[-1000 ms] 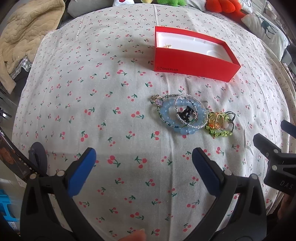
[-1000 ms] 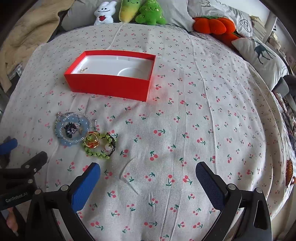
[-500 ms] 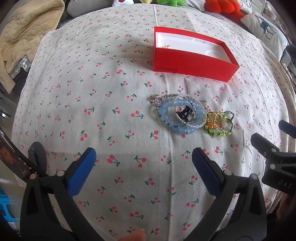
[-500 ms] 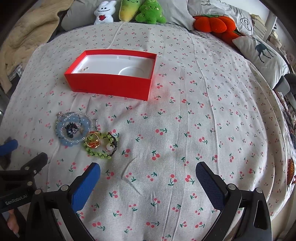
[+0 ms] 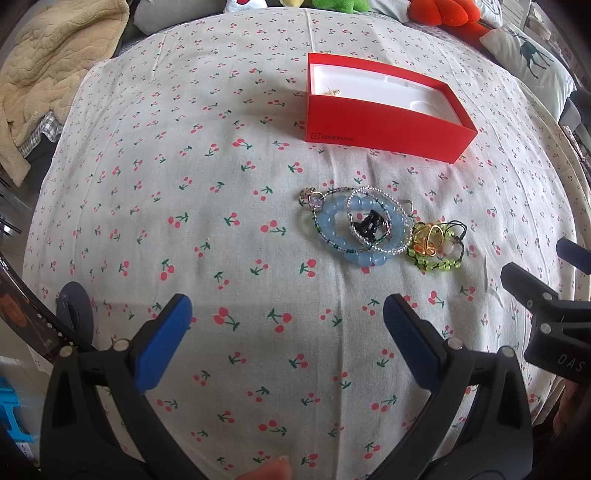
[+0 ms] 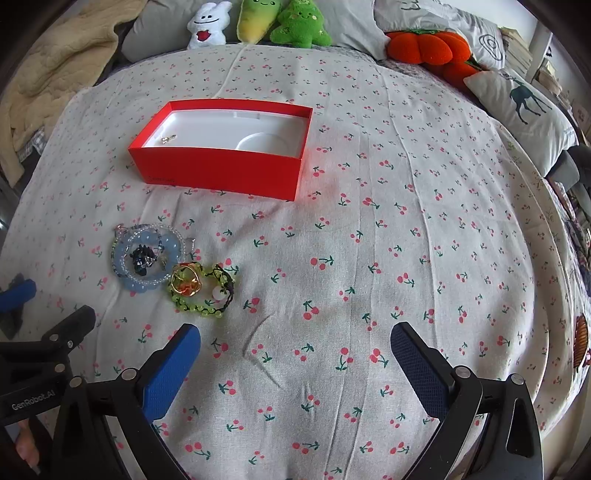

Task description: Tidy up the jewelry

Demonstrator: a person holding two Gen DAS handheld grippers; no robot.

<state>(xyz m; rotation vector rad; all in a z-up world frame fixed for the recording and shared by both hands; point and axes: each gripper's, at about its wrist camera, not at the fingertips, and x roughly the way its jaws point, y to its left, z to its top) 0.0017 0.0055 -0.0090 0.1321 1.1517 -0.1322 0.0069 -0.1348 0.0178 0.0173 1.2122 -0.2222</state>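
Observation:
An open red box (image 5: 388, 136) (image 6: 221, 170) with a white liner lies on the cherry-print sheet; a small gold piece (image 5: 331, 91) (image 6: 168, 139) lies in its left end. In front of it lies a pile of jewelry: a light blue bead bracelet (image 5: 360, 229) (image 6: 147, 254) with clear bead strands and a black piece, and a green bead bracelet with gold rings (image 5: 437, 245) (image 6: 201, 286). My left gripper (image 5: 288, 314) is open and empty, short of the pile. My right gripper (image 6: 295, 339) is open and empty, to the right of the pile.
Plush toys (image 6: 258, 22) and an orange pumpkin cushion (image 6: 424, 46) line the far edge of the bed. A deer-print pillow (image 6: 524, 110) lies at the right, a beige blanket (image 5: 48, 70) at the left. The cherry sheet (image 6: 406, 240) spreads to the right.
Both grippers have moved slightly; the jewelry and box sit a little lower in the views. Nothing was picked up and the jaws stayed open.

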